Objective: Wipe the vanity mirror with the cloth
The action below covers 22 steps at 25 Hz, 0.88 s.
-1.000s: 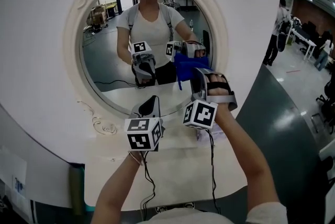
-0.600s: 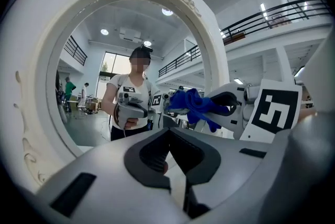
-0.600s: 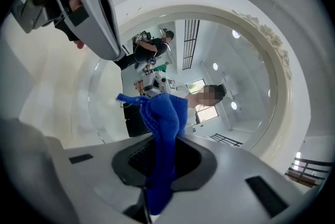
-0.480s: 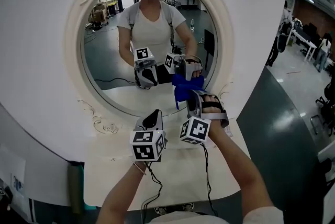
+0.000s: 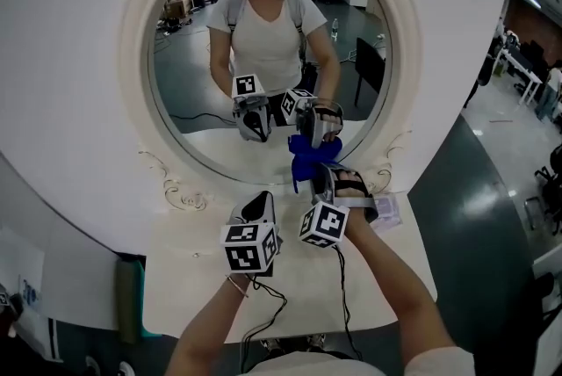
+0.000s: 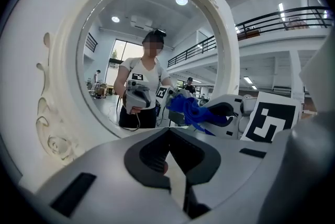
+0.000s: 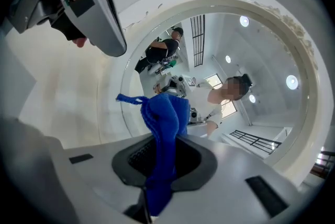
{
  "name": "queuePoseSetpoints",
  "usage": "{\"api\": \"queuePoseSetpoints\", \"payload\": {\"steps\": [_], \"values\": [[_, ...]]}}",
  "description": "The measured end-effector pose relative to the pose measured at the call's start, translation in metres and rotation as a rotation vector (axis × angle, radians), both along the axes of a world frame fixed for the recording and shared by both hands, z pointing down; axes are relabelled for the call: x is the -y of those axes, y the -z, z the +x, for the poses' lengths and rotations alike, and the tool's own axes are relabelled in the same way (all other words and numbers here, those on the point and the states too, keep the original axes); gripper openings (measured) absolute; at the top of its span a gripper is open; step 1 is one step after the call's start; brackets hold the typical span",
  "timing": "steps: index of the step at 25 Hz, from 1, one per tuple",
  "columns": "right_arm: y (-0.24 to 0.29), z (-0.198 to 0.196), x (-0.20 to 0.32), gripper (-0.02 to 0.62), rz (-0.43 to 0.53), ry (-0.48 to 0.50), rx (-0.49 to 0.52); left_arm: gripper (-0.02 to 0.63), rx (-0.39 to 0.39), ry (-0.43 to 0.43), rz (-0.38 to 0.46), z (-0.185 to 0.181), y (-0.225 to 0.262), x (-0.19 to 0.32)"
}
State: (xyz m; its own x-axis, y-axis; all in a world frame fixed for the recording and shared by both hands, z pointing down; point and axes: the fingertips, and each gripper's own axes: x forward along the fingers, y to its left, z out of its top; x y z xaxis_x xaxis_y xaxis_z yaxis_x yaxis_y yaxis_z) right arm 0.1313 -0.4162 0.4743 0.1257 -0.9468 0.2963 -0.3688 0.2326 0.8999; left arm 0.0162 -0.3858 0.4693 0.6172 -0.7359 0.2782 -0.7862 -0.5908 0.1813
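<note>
My right hand-held gripper (image 5: 323, 177) is clamped on the blue cloth (image 5: 307, 160), holding it at the vanity mirror's (image 5: 193, 102) lower rim, lower than 1 second ago. My left hand-held gripper (image 5: 257, 203), jaws together, hovers beside it above the white counter (image 5: 198, 278).

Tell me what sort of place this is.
Probably a big open lab or office hall, not a home: the vanity mirror is set up on a dark floor, people at desks work behind it, and a railed mezzanine runs overhead.
</note>
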Motion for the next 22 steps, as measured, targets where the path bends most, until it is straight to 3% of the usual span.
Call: {"api": "queuePoseSetpoints", "payload": {"steps": [16, 19, 22], "values": [[-0.073, -0.063, 0.012, 0.064, -0.177, 0.067, 0.031, 0.005, 0.016, 0.058, -0.064, -0.049, -0.030, 0.003], [-0.070, -0.064, 0.012, 0.064, -0.163, 0.065, 0.051, 0.005, 0.015, 0.060, -0.065, -0.054, -0.029, 0.003], [-0.056, -0.063, 0.008, 0.064, -0.100, 0.059, 0.142, 0.005, -0.002, 0.055, -0.063, -0.056, -0.024, 0.002]]}}
